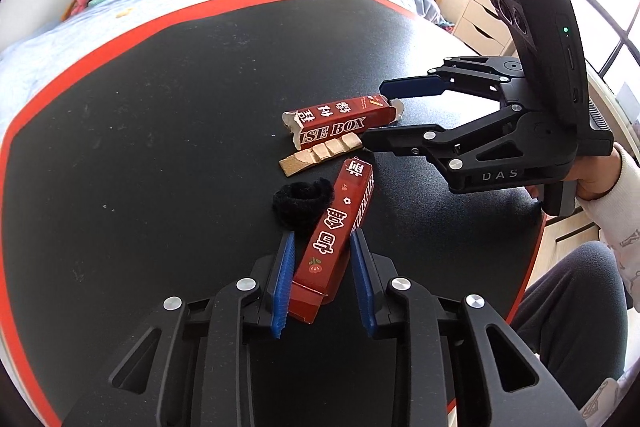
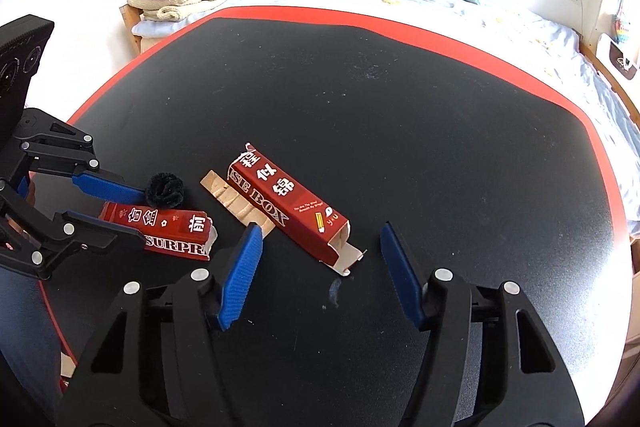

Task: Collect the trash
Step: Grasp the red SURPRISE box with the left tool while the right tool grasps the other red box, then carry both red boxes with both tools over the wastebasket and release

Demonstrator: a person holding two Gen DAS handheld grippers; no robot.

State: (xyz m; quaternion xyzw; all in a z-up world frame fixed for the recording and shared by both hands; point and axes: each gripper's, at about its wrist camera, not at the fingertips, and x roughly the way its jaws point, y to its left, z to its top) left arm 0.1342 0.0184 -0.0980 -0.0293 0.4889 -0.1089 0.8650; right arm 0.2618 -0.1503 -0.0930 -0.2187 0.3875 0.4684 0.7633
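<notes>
Low in the left wrist view, the left gripper (image 1: 322, 275) has its jaws clamped on the near red box (image 1: 336, 239), gripped across its narrow sides for lifting. Mid-right, the right gripper (image 1: 384, 115) straddles the torn red box (image 1: 340, 123) end-on, jaws apart, likely about to close. Both boxes lie on the black worktop (image 1: 160, 127), beside a black hair tie (image 1: 302, 201).
</notes>
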